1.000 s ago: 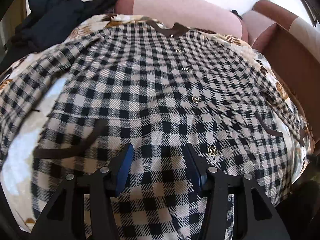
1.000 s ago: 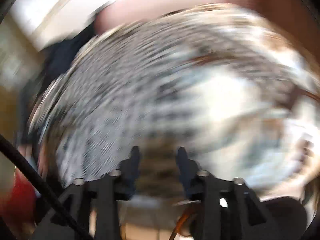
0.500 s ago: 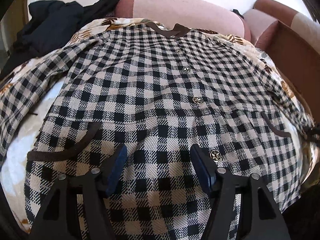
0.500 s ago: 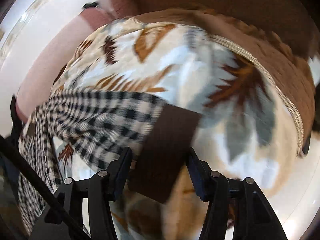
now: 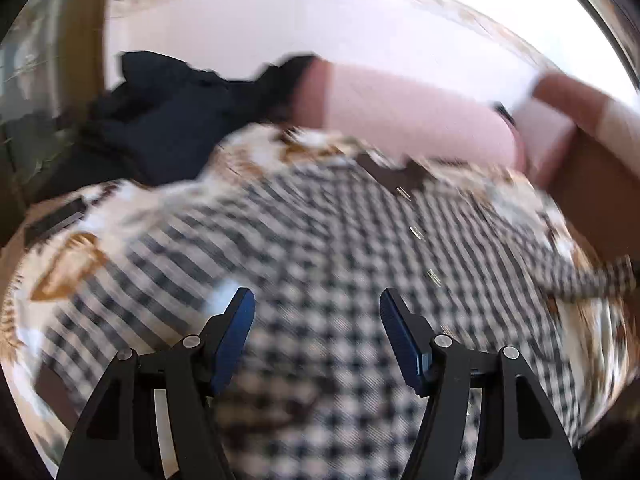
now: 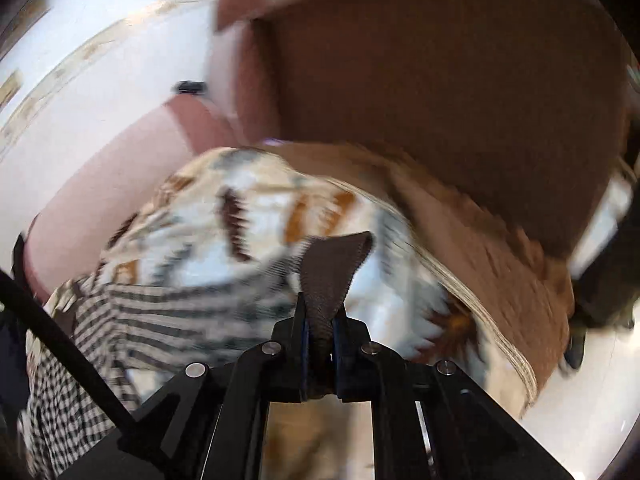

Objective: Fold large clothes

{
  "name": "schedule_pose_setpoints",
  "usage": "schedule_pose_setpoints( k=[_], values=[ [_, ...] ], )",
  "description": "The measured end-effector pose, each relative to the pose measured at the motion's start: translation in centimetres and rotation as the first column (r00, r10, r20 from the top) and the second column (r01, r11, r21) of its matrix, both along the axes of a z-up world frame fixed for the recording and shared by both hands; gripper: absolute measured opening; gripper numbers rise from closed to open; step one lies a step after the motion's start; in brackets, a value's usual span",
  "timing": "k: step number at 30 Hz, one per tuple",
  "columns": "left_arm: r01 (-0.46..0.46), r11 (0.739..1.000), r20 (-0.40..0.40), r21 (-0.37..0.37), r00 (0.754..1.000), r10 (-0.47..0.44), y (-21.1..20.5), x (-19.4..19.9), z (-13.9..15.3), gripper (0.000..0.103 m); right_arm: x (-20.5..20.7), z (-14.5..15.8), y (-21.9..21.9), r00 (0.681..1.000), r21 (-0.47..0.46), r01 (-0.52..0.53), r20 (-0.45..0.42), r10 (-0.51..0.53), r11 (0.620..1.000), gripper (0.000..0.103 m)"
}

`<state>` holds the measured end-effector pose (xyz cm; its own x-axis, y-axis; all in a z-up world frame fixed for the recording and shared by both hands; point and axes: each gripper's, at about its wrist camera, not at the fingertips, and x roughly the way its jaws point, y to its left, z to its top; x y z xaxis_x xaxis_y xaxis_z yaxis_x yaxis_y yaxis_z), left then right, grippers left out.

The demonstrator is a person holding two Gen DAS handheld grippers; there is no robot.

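A black-and-white checked shirt (image 5: 328,264) with a brown collar and metal buttons lies spread flat on a leaf-patterned bedspread (image 5: 68,264). My left gripper (image 5: 316,304) is open and empty above the shirt's lower front. My right gripper (image 6: 320,312) is shut on the brown cuff (image 6: 332,268) of the shirt's right sleeve (image 6: 168,312) and holds it lifted off the bedspread (image 6: 272,200). Both views are blurred by motion.
A dark pile of clothes (image 5: 168,120) lies at the far left of the bed. A pink padded headboard (image 5: 404,108) runs along the back. A brown cushion or armchair (image 6: 440,92) stands close on the right, past the bed's edge.
My right gripper has shut on the brown sleeve cuff and lifted it. My left gripper has drawn back and tilted up, staying open.
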<state>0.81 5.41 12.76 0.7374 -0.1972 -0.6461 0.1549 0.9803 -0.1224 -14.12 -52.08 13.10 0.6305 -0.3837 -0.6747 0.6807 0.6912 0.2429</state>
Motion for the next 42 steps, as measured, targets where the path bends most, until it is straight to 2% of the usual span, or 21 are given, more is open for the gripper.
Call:
schedule_pose_setpoints(
  k=[2, 5, 8, 11, 13, 18, 21, 25, 29, 32, 33, 35, 37, 38, 39, 41, 42],
  values=[
    [-0.070, 0.997, 0.025, -0.010, 0.997, 0.071, 2.3, 1.5, 0.8, 0.064, 3.0, 1.7, 3.3, 0.996, -0.027, -0.085, 0.008, 0.085, 0.996, 0.010],
    [-0.200, 0.980, 0.068, -0.008, 0.977, 0.201, 6.2, 3.3, 1.3, 0.064, 8.3, 3.6, 10.2, 0.972, -0.050, -0.235, 0.015, 0.236, 0.971, 0.010],
    [-0.299, 0.952, 0.055, -0.061, 0.952, 0.303, 10.6, 4.4, 1.1, 0.064, 14.2, 4.0, 18.2, 0.921, -0.029, -0.389, 0.011, 0.390, 0.921, 0.010],
    [-0.371, 0.919, 0.009, -0.130, 0.927, 0.375, 14.6, 4.9, 0.7, 0.064, 20.4, 2.7, 28.0, 0.837, -0.011, -0.547, -0.019, 0.547, 0.837, 0.010],
    [-0.403, 0.897, -0.010, -0.181, 0.913, 0.408, 16.8, 4.8, 0.6, 0.065, 23.5, 1.0, 33.4, 0.790, -0.003, -0.612, -0.043, 0.611, 0.791, 0.009],
    [-0.465, 0.838, -0.080, -0.285, 0.883, 0.463, 20.5, 5.2, -0.4, 0.065, 29.7, -4.1, 43.4, 0.690, 0.072, -0.717, -0.071, 0.721, 0.693, 0.009],
    [-0.480, 0.836, -0.081, -0.267, 0.875, 0.477, 20.9, 5.5, -0.5, 0.065, 32.6, -7.3, 47.1, 0.634, 0.101, -0.758, -0.119, 0.764, 0.645, 0.009],
    [-0.480, 0.846, -0.076, -0.234, 0.876, 0.476, 21.3, 5.9, -0.7, 0.065, 35.5, -9.9, 49.4, 0.582, 0.155, -0.787, -0.134, 0.802, 0.597, 0.011],
    [-0.497, 0.844, -0.071, -0.202, 0.867, 0.493, 21.9, 5.9, -1.0, 0.065, 36.6, -11.1, 50.9, 0.529, 0.157, -0.818, -0.173, 0.831, 0.554, 0.014],
    [-0.520, 0.831, -0.077, -0.199, 0.853, 0.516, 22.9, 5.7, -1.2, 0.065, 36.2, -10.2, 51.7, 0.494, 0.143, -0.842, -0.186, 0.849, 0.521, 0.014],
    [-0.536, 0.822, -0.078, -0.193, 0.843, 0.532, 23.6, 5.5, -1.2, 0.065, 35.9, -9.4, 52.0, 0.473, 0.151, -0.856, -0.157, 0.867, 0.495, 0.014],
    [-0.571, 0.801, -0.075, -0.177, 0.820, 0.568, 24.8, 5.1, -1.2, 0.065, 35.1, -8.1, 52.6, 0.453, 0.134, -0.874, -0.120, 0.883, 0.467, 0.014],
    [-0.636, 0.758, -0.068, -0.146, 0.771, 0.634, 26.5, 4.4, -1.1, 0.065, 33.1, -6.7, 53.9, 0.404, 0.105, -0.905, -0.099, 0.910, 0.413, 0.014],
    [-0.682, 0.721, -0.062, -0.123, 0.731, 0.680, 27.6, 3.8, -1.0, 0.065, 31.9, -6.3, 54.6, 0.364, 0.102, -0.923, -0.090, 0.927, 0.372, 0.016],
    [-0.719, 0.687, -0.058, -0.108, 0.694, 0.718, 28.6, 3.2, -1.0, 0.065, 30.4, -6.2, 55.8, 0.307, 0.100, -0.944, -0.087, 0.948, 0.315, 0.021],
    [-0.763, 0.638, -0.061, -0.106, 0.646, 0.761, 30.3, 2.3, -1.0, 0.065, 28.1, -6.3, 57.8, 0.217, 0.092, -0.970, -0.087, 0.972, 0.225, 0.035],
    [-0.783, 0.612, -0.069, -0.111, 0.621, 0.781, 31.3, 1.8, -1.1, 0.065, 26.2, -6.5, 59.4, 0.147, 0.093, -0.984, -0.082, 0.986, 0.154, 0.046]
  ],
)
